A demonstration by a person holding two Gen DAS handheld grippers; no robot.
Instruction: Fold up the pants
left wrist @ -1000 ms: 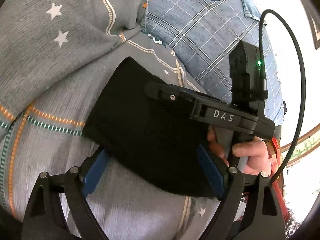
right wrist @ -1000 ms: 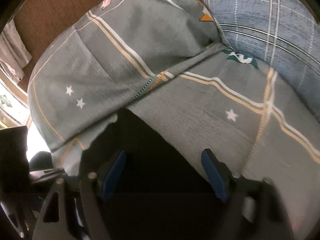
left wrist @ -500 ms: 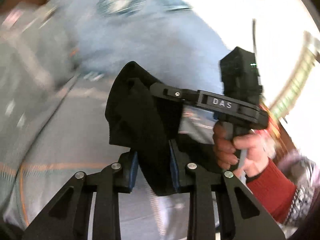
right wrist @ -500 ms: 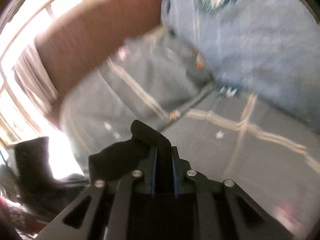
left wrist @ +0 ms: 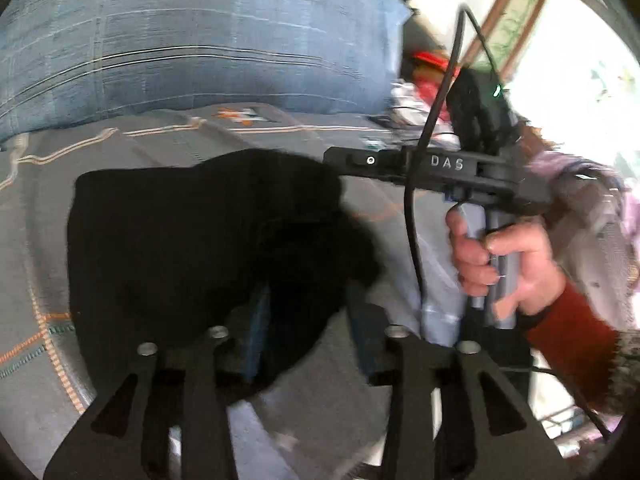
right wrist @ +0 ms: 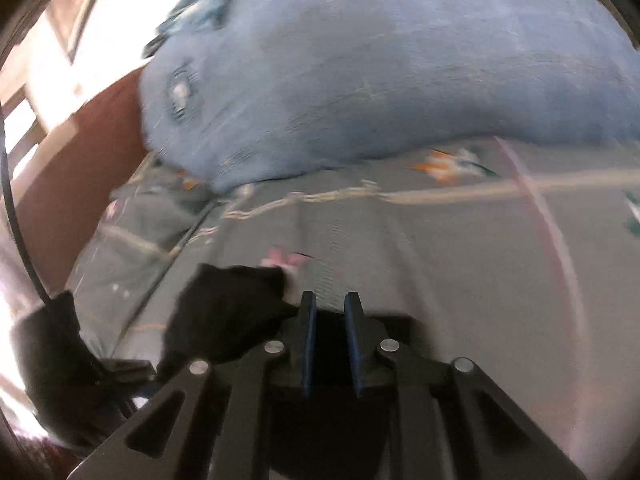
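Observation:
The black pants lie bunched on the grey patterned bed cover. My left gripper stands partly open over their near edge, cloth between its blue pads, fingers apart. My right gripper is nearly shut, a narrow gap between its pads, with black cloth bunched to its left and below the pads; whether it pinches cloth is unclear. In the left wrist view the right gripper's body and the hand holding it sit to the right of the pants.
A large blue plaid pillow lies at the back of the bed, also in the right wrist view. A brown headboard stands at the left. A window and a wooden frame are at the right.
Both grippers swung across the bed with the pants. My left gripper, shut on the cloth half a second ago, has opened. My right gripper stays nearly shut.

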